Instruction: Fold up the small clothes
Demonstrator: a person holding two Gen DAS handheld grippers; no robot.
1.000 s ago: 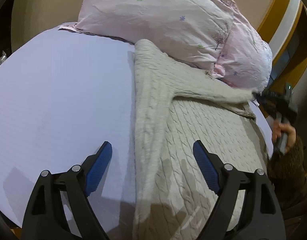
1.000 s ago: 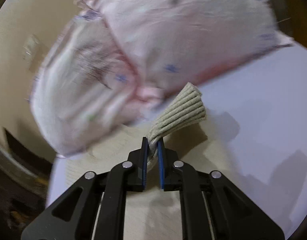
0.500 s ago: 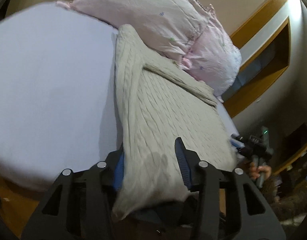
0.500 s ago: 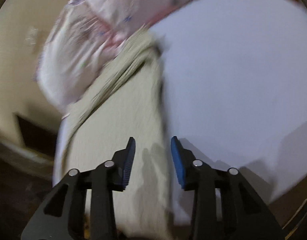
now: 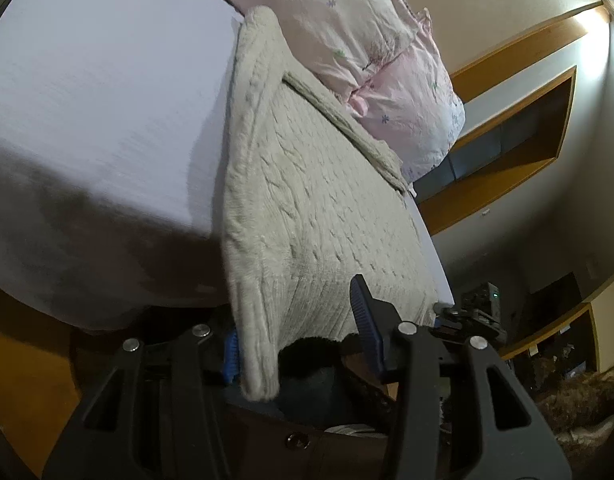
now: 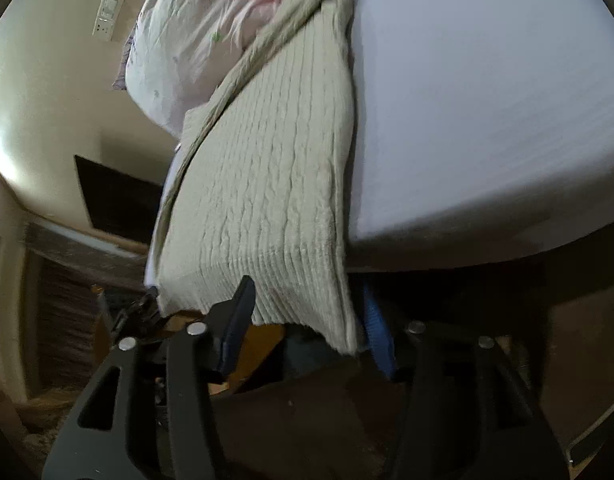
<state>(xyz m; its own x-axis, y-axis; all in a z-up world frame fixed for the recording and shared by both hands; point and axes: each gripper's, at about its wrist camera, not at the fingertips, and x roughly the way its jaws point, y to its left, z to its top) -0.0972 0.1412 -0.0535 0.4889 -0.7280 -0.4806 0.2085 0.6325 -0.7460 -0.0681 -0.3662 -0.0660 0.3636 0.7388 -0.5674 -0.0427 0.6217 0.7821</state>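
**Both grippers at the sweater hem, nothing pinched yet**

Cable-knit sweater (image 5: 315, 184) lies flat along the bed (image 5: 99, 92), collar end against the pink floral pillow (image 5: 371, 40), ribbed hem hanging just over the near mattress edge. One sleeve is folded diagonally across the chest. Judging by the knit: thick, soft, fairly heavy for its size, grippy not slippery — it should drape and sag rather than hold a crease. Best hold looks like the two hem corners, through the ribbing, both layers at once.

Left gripper (image 5: 299, 340): fingers spread, straddling the hem's left corner, which hangs between them; not clamped. Right gripper (image 6: 307, 320): fingers also spread, around the hem's right corner (image 6: 339, 320); no pinch visible.

Versus a second ago — the right gripper was clamped on the sleeve cuff up by the pillow and has since let go; the left hovered above mid-body. Both have dropped to the hem.
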